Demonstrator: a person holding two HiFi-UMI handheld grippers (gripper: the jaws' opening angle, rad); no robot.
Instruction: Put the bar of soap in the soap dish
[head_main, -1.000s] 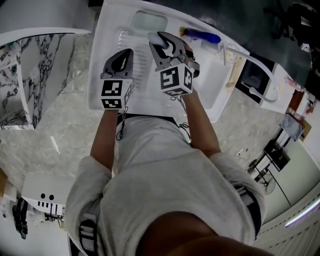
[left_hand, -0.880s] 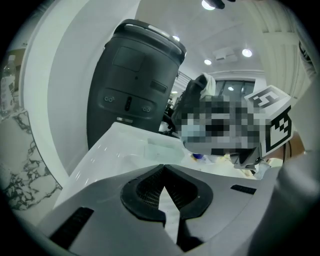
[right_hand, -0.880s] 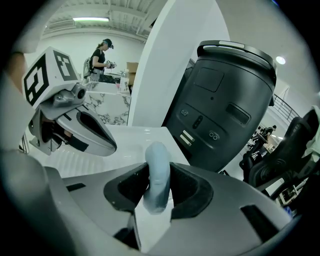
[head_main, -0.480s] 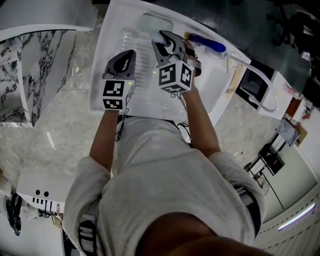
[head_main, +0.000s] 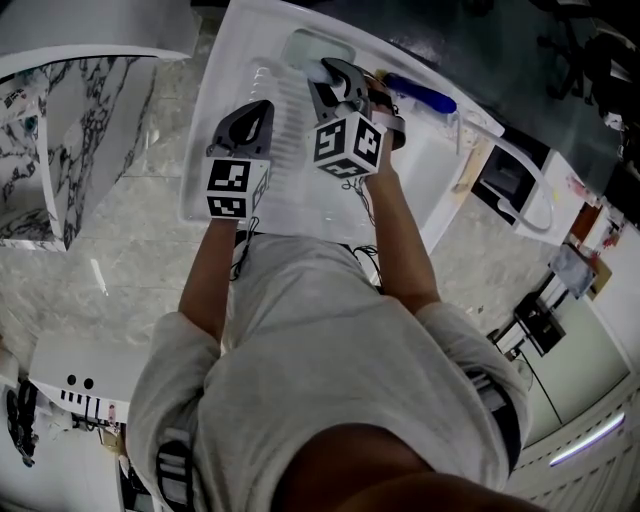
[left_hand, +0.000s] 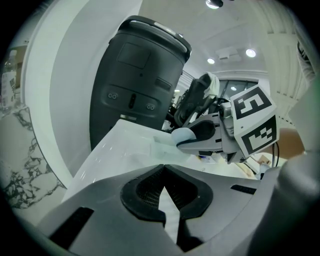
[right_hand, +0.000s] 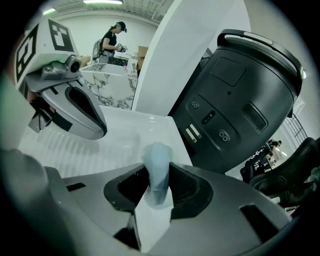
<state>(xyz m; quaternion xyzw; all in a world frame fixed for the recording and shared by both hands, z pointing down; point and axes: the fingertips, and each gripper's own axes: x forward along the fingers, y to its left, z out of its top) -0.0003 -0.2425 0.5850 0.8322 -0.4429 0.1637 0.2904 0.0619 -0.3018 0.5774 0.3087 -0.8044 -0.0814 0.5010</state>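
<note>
My right gripper (head_main: 328, 74) is shut on a pale blue bar of soap (head_main: 319, 71), held upright between its pads (right_hand: 158, 176). The soap hangs at the near edge of the translucent soap dish (head_main: 318, 46), which sits at the far end of the white ridged tray (head_main: 200, 170). In the left gripper view the soap (left_hand: 182, 136) sits just above and to the right of the dish (left_hand: 160, 146). My left gripper (head_main: 260, 108) hovers over the tray to the left of the right one. Its jaws (left_hand: 164, 169) are shut with nothing between them.
A blue-handled object (head_main: 420, 97) lies on the tray right of the dish. A big black round appliance (right_hand: 245, 100) stands beyond the tray's far end. A marble counter (head_main: 70, 130) is at the left. A person (right_hand: 111, 41) stands far off.
My right gripper has carried the soap further away from me and a little down, from over the ridged tray to the dish's near edge. The left gripper has stayed put.
</note>
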